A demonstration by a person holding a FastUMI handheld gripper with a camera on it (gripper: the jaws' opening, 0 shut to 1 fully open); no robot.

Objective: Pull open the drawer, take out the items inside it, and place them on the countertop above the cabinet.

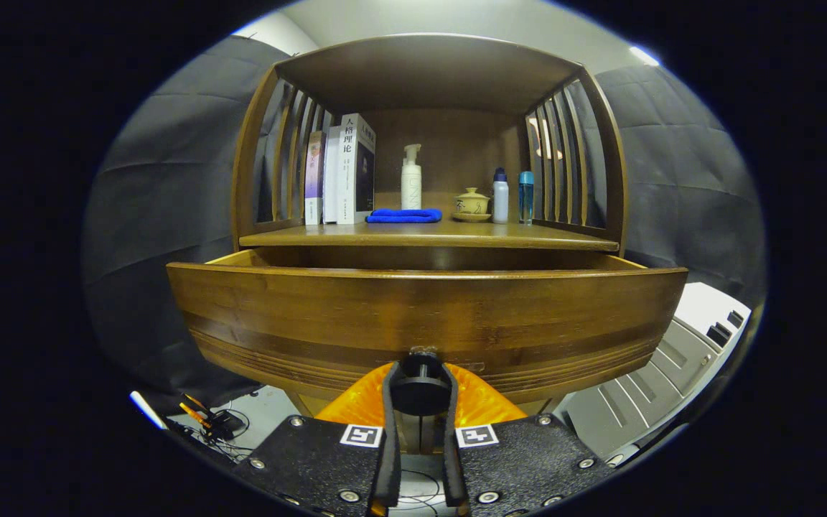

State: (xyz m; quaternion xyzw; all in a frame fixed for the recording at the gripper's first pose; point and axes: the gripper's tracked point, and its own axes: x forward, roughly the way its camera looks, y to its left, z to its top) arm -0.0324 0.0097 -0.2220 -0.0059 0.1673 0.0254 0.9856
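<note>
The gripper [421,384] is at its narrowest working setting: both fingers [389,431] stand close together and press on the two sides of the dark round drawer knob [420,393], one finger on its left, one on its right. The knob sits between the fingertips, its short stem running forward into the drawer front.

The drawer [424,323] is a wooden unit with a curved, banded front panel. It stands pulled out from the cabinet [604,143], with a gap showing between the top edge of its front and the cabinet body behind. Its interior is hidden behind the front panel, so its contents cannot be told.

Above and beyond the drawer lies the countertop [428,235], a flat wooden shelf enclosed by slatted sides and a wooden roof. On it, from left to right:
- several books [342,172] standing upright against the left slats;
- a folded blue cloth [405,215] lying flat near the front edge;
- a white pump bottle [411,178] upright just behind the cloth;
- a small lidded ceramic cup [472,204] on a saucer;
- a white bottle with a blue cap [500,195], just beside the cup;
- a blue-tinted bottle [525,197], nearest the right slats.

Low on the near left, beside the cabinet, some cables [216,427] lie on the floor.
</note>
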